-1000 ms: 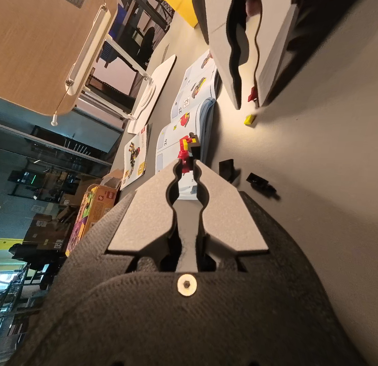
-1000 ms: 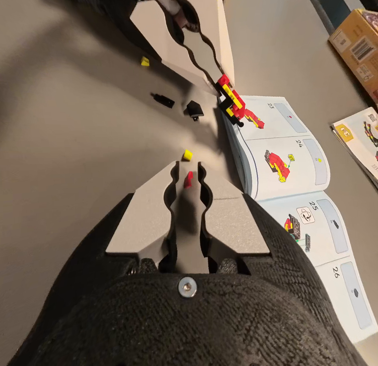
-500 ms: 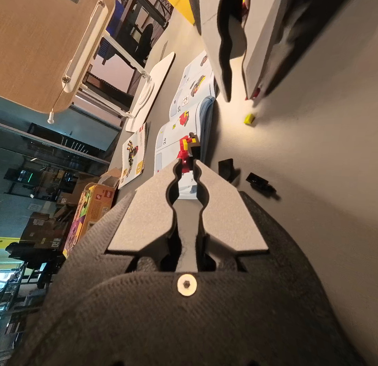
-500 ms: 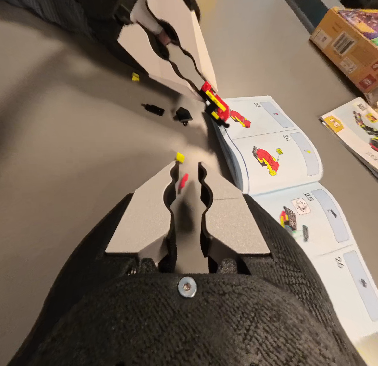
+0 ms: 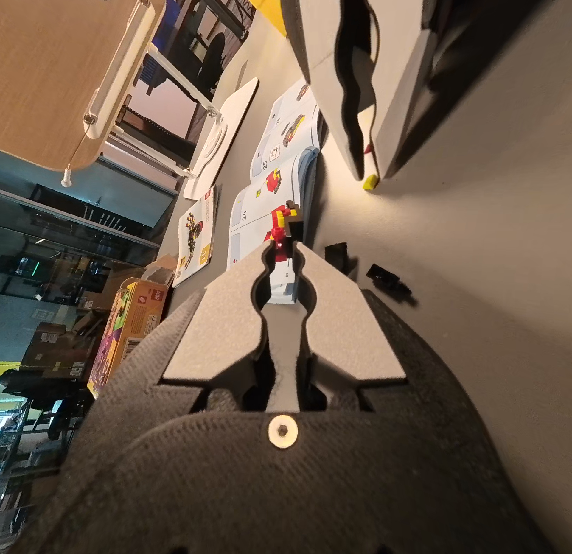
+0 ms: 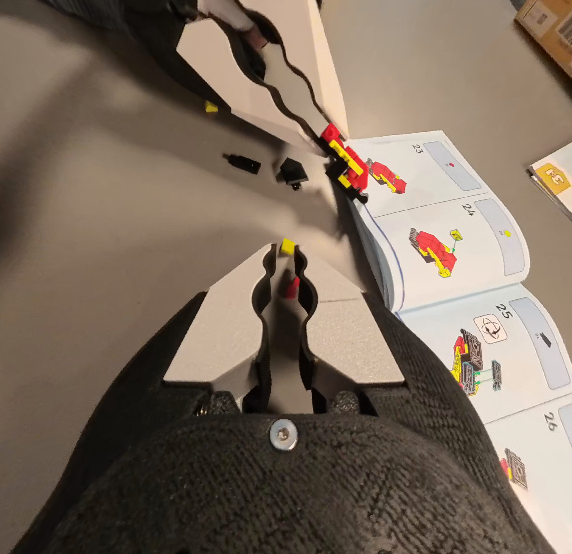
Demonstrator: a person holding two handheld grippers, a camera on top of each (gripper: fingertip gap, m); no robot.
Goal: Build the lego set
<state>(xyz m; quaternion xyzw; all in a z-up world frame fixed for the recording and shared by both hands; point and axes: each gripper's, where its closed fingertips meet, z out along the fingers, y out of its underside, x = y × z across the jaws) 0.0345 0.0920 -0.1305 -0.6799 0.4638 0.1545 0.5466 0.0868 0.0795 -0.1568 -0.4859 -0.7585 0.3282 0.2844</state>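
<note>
My left gripper (image 5: 283,249) is shut on a small red, yellow and black lego assembly (image 5: 283,226), held above the open instruction booklet (image 5: 257,229). The right wrist view shows that gripper (image 6: 332,137) with the assembly (image 6: 349,164) at its tips. My right gripper (image 6: 284,249) is low over the grey table, its jaws narrowed onto a small yellow piece (image 6: 287,247) at the fingertips. A small red piece (image 6: 292,287) lies between the fingers further back. In the left wrist view the right gripper (image 5: 370,175) stands over the yellow piece (image 5: 370,181).
Two black pieces (image 6: 243,164) (image 6: 291,172) and another yellow piece (image 6: 211,106) lie on the table beside the booklet (image 6: 448,229). A second leaflet (image 5: 198,239), an orange lego box (image 5: 123,331) and a white board (image 5: 223,137) lie beyond. About 7 cm separates my left fingertips from my right.
My right gripper moved forward from around the red piece to the yellow piece, and its jaws narrowed. My left gripper still holds the assembly and shifted only slightly.
</note>
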